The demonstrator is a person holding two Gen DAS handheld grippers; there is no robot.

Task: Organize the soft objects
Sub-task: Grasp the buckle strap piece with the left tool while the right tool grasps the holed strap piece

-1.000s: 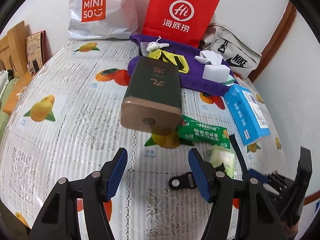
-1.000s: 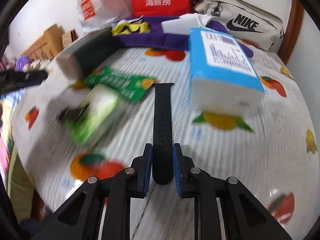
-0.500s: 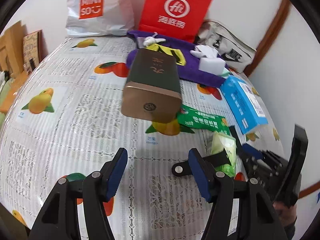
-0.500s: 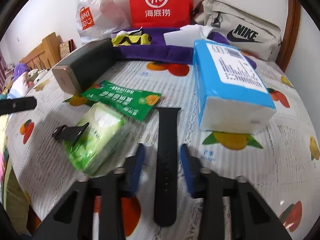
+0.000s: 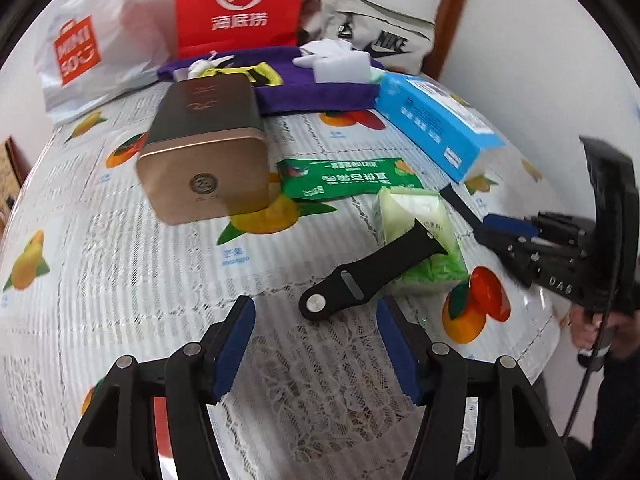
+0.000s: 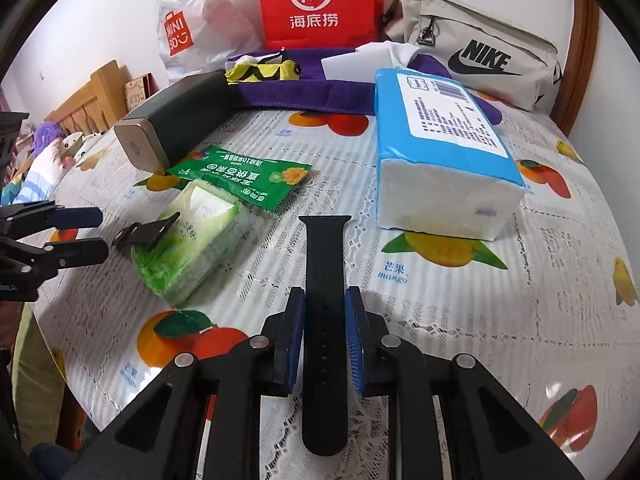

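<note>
- Right gripper (image 6: 324, 332): jaws narrowed on each side of the long black strap (image 6: 325, 280), which lies flat on the tablecloth (image 6: 460, 320), long axis pointing straight away.
- Left gripper (image 5: 316, 344): jaws wide apart, holding nothing; short strap (image 5: 372, 268) just ahead, tilted onto green tissue pack (image 5: 424, 240).

A fruit-print worktop (image 6: 460, 320) carries a blue tissue pack (image 6: 440, 148) right of centre, a green sachet (image 6: 244, 176), a black strap (image 6: 324, 320) and a dark tin (image 6: 176, 120) upper left.
</note>
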